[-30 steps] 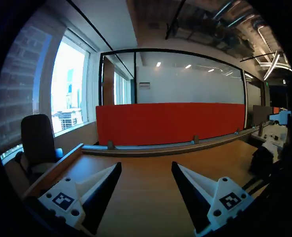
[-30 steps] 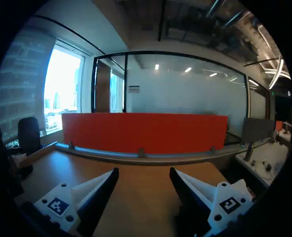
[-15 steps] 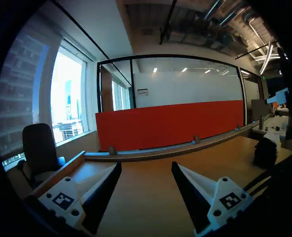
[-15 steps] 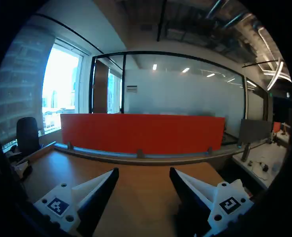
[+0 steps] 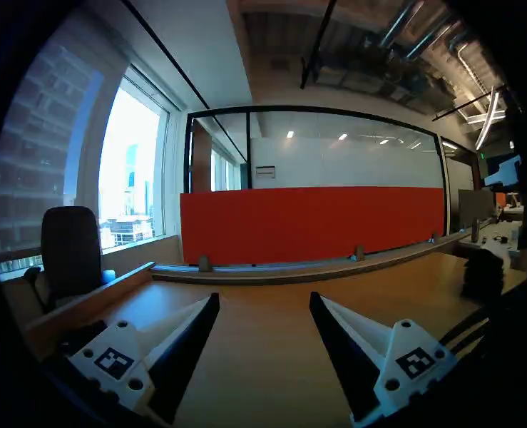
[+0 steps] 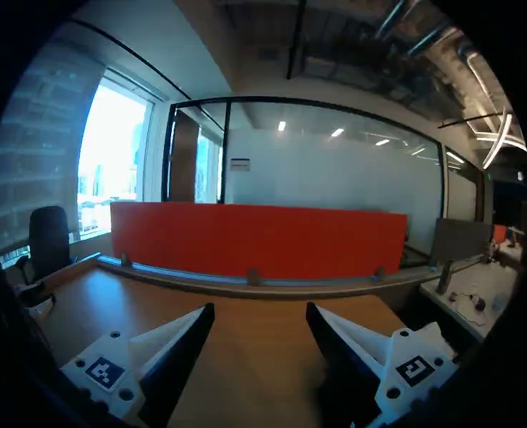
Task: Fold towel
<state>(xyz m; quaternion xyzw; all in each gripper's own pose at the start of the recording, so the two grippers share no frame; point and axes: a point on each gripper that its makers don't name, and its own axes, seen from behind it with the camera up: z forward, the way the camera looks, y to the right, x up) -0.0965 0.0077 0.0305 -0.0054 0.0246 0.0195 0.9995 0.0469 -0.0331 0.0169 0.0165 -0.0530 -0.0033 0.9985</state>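
The left claw (image 5: 263, 317) is held open over a wooden worktop (image 5: 263, 378) – its white fingers are spread wide, and wood is seen through the gap. The right claw (image 6: 259, 321) is open in the same way. Straight ahead of both, a red partition (image 5: 306, 225) is set along the worktop's far edge. Ahead-left of the left claw, a black chair (image 5: 69, 250) is seen beside a window (image 5: 131, 185).

Open desk (image 5: 263, 335) ahead; orange partition (image 5: 306, 225) walls far edge.
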